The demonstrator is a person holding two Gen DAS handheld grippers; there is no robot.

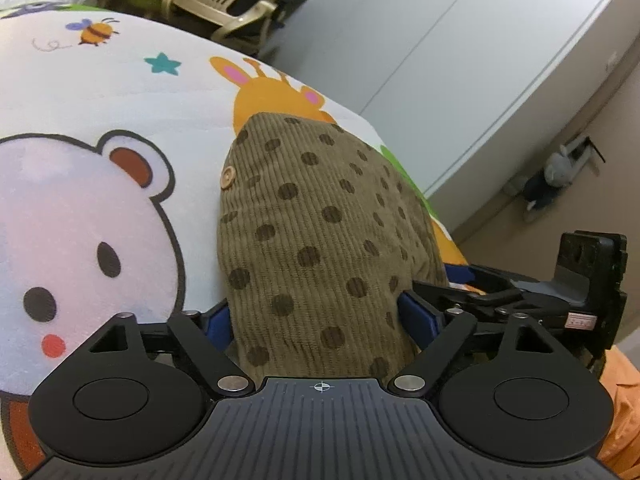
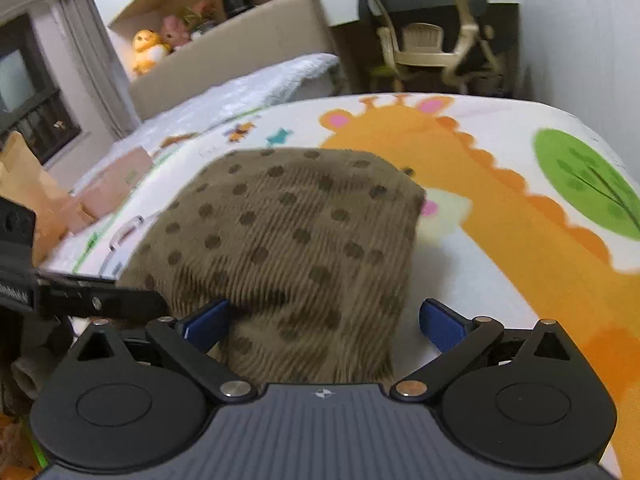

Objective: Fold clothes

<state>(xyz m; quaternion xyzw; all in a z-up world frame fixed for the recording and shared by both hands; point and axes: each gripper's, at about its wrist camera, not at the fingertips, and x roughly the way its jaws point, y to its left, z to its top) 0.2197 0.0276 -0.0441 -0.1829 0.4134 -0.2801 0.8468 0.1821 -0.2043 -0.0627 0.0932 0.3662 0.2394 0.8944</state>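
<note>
A spotted corduroy garment (image 1: 320, 240) is seen lying on the cartoon play mat (image 1: 120, 92), between the spread fingers of the left gripper (image 1: 320, 316) and right gripper (image 2: 324, 320). It is judged soft, light and limp, best pinched at its near hem corners.

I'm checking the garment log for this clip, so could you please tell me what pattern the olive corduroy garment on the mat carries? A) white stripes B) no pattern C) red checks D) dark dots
D: the garment is ribbed olive cloth covered all over in dark round dots, seen in both wrist views, with one light button near its left edge in the left view.
</note>
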